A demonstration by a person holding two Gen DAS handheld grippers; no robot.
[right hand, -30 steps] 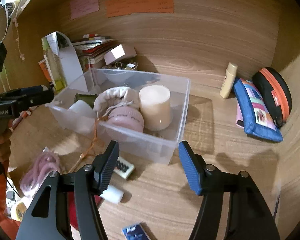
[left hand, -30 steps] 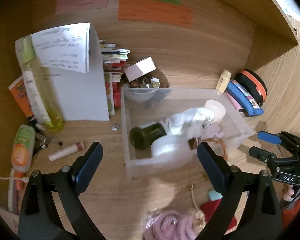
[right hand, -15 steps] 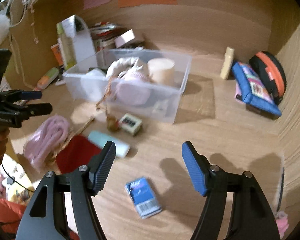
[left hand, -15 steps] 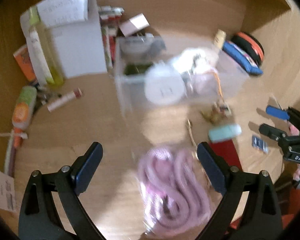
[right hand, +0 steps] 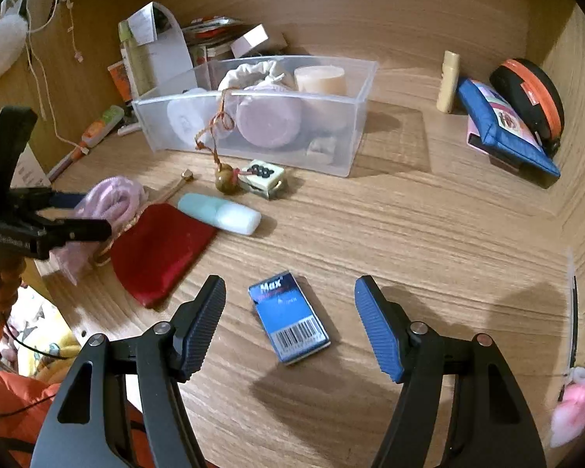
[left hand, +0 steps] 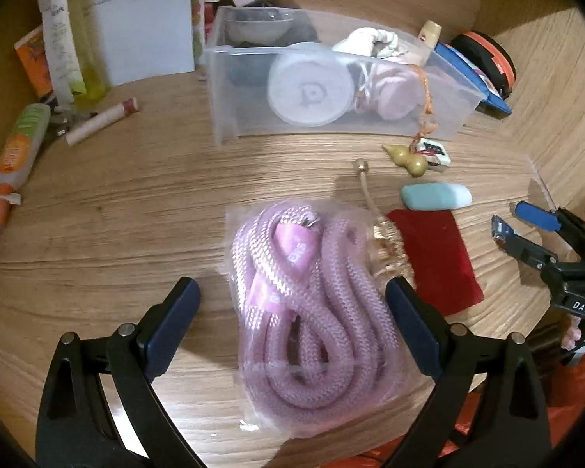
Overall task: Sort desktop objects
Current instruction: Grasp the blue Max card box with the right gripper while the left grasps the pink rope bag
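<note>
grippers both hang over the desk with their fingers spread wide and nothing between the pads. left gripper (left hand: 292, 319) is poised over the bagged pink rope (left hand: 312, 312), which lies flat on the wood near the front edge, its clear wrapper between the two blue pads but seemingly not touched by either. right gripper (right hand: 290, 323) frames the small blue box (right hand: 288, 321) marked max, lying flat, barcode end toward the camera, with room on both sides.

clear bin (right hand: 355, 132) sits further back and already holds a white pouch, a pink round piece, a cream cylinder and a white disc. loose on the desk between bin and grippers are the red pouch (right hand: 160, 249), the mint case (right hand: 218, 212), the gourd charm (right hand: 226, 181) with its cord trailing over the bin wall, and the mahjong tile (right hand: 263, 173) just beside it.

looks to me like the reach-and-pick stage, both hands lined up on a fresh item. next the left wants to come down and close across the rope coils, taking the slippery bag with a firm bite. the right needs to drop low, since the box is thin, and pinch its long sides squarely before carrying it to the bin.
</note>
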